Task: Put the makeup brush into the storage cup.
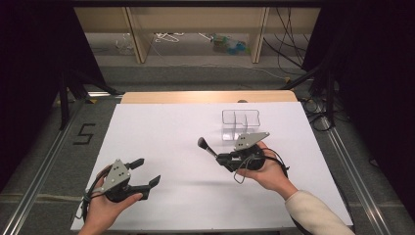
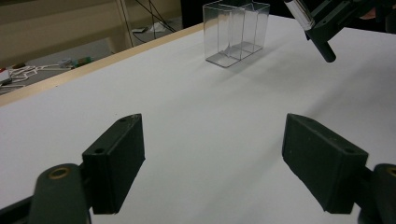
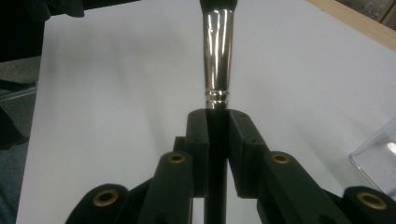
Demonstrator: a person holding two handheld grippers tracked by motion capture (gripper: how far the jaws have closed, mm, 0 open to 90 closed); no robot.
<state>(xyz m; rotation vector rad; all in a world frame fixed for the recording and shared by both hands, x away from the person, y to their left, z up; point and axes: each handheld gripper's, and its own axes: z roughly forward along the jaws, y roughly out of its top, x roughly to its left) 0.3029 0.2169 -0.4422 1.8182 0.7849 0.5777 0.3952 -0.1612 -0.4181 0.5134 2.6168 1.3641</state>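
Observation:
A makeup brush [image 1: 208, 148] with a black head, silver ferrule [image 3: 218, 51] and black handle sticks out to the left from my right gripper [image 1: 221, 157], which is shut on the handle just behind the ferrule. In the right gripper view both pads of my right gripper [image 3: 217, 116] press on the handle. A clear plastic organiser [image 1: 240, 124] with several compartments stands upright just behind the right hand. My left gripper [image 1: 147, 172] hovers at the front left, open, with nothing between its pads [image 2: 116, 158]. From there the organiser [image 2: 236, 32] and the held brush [image 2: 299, 14] lie ahead.
A white sheet [image 1: 166, 122] covers the table, with a wooden edge [image 1: 205, 96] at the back. Black drapes stand on both sides. A "5" [image 1: 84, 133] is marked on the floor to the left. A corner of the organiser [image 3: 376, 158] lies right of the right gripper.

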